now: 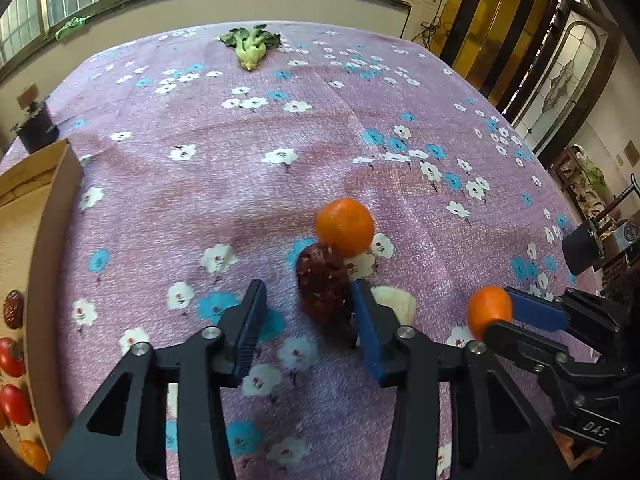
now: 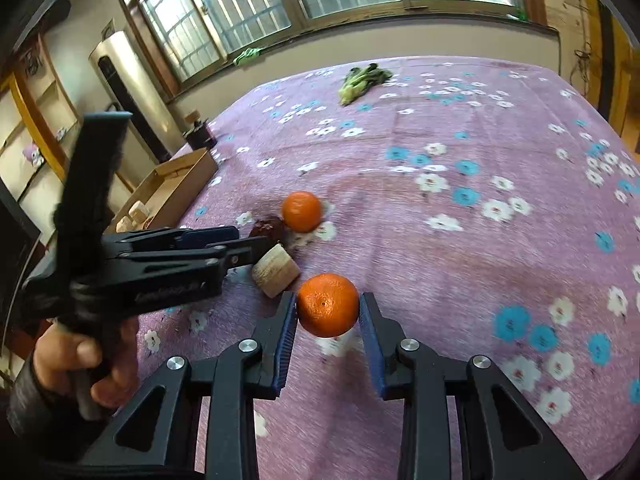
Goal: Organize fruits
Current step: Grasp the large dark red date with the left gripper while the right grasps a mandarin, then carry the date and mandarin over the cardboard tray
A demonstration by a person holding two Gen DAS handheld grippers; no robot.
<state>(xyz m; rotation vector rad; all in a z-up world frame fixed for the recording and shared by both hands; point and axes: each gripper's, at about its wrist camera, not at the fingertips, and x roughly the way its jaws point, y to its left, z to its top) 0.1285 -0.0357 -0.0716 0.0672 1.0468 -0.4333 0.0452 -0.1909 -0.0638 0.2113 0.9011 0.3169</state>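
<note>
My left gripper (image 1: pixel 306 312) is open, with a dark red wrinkled fruit (image 1: pixel 324 288) lying between its fingers, close against the right one. A loose orange (image 1: pixel 345 227) rests on the cloth just beyond it. A pale cut chunk (image 1: pixel 394 304) lies right of the right finger. My right gripper (image 2: pixel 327 312) is shut on a second orange (image 2: pixel 327 305), which also shows in the left wrist view (image 1: pixel 489 310). The right wrist view shows the left gripper (image 2: pixel 244 240) side-on, the dark fruit (image 2: pixel 267 229), the loose orange (image 2: pixel 302 211) and the pale chunk (image 2: pixel 276 270).
A cardboard box (image 1: pixel 48 216) at the left edge holds red fruits (image 1: pixel 12 376) and an orange (image 1: pixel 34 456); it also shows in the right wrist view (image 2: pixel 176 184). A leafy green vegetable (image 1: pixel 250 46) lies at the table's far side. The purple flowered cloth (image 1: pixel 224 184) covers the table.
</note>
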